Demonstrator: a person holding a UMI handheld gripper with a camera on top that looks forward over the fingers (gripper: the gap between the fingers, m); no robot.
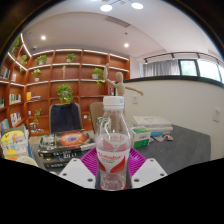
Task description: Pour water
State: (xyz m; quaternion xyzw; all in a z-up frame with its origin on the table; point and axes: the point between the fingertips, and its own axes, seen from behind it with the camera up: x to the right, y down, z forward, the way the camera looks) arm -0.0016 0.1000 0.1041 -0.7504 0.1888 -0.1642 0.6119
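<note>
The hand-held gripper [113,170] points forward over a table [185,150], its two fingers showing at the bottom of the view with their magenta pads [92,163] turned inward. Between them stands a clear plastic water bottle [113,140] — upright, with a white cap and a red-and-white label around its lower body. The pads lie close against the bottle's base on either side, and the fingers appear pressed onto it, pinching it low down; the very contact line is partly hidden by the bottle itself.

Just behind the bottle, slightly to its left, an empty clear glass [100,127] stands on the table. Further left lies a book or box with an orange-and-dark cover [68,140], and near the table's left end sits a yellowish glass or jar [13,146] — its contents cannot be made out. To the right of the bottle rests a small green-and-white packet [141,137], and beyond it a white flat box [153,123].

Behind the table stands a black office chair [66,117]. Wooden shelving [60,75] with green potted plants [65,93] covers the far wall, and windows [185,68] run along the right side under a white ceiling with round lights [106,8].
</note>
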